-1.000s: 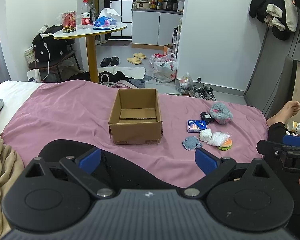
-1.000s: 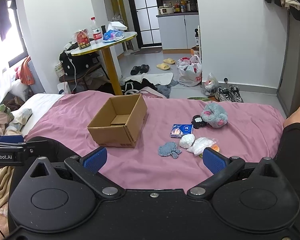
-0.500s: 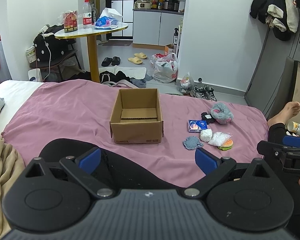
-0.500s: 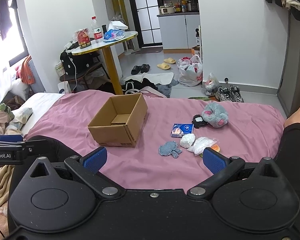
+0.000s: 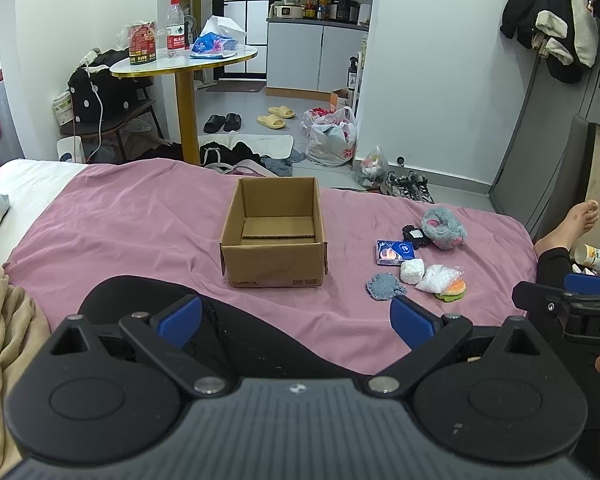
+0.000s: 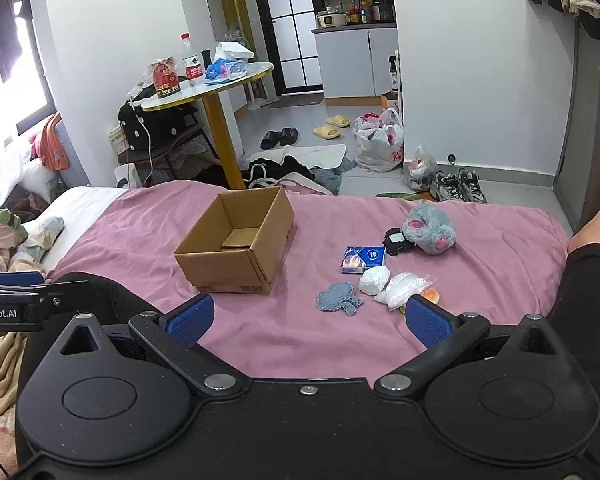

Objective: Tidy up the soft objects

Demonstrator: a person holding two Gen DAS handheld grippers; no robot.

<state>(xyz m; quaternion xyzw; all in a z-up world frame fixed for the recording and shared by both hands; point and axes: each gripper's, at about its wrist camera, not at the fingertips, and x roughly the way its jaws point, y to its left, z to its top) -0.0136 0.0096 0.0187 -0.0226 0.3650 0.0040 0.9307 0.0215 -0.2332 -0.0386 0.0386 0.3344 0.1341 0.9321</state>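
While both tools sit low at the near edge of the bed, we see the left gripper (image 5: 296, 316) with its two blue pads spread wide and nothing between them, and the right gripper (image 6: 310, 318) spread just as wide and equally empty. A black-clad leg lies under each.

On the pink bedspread (image 5: 140, 224) we count one cardboard box (image 5: 274, 232), upright, open-topped and with nothing inside but its bottom flaps. To its right, well apart from it, lies one cluster of seven soft things. Nearest is one blue-grey knitted scrap (image 6: 338, 299). Just beside it come one white lump (image 6: 374, 280), one clear bag of white stuff (image 6: 402, 286) touching that lump, and one burger-shaped toy (image 5: 452, 290) partly under the bag. Behind them lies one blue packet (image 6: 362, 259), then one small black item (image 6: 396, 240), touching one grey plush toy (image 6: 430, 229) with pink patches.

Beyond the bed stands one round table (image 5: 188, 65) carrying one water bottle (image 5: 176, 28). On the floor we count two pairs of slippers, one black (image 5: 222, 122) and one yellow (image 5: 276, 116).
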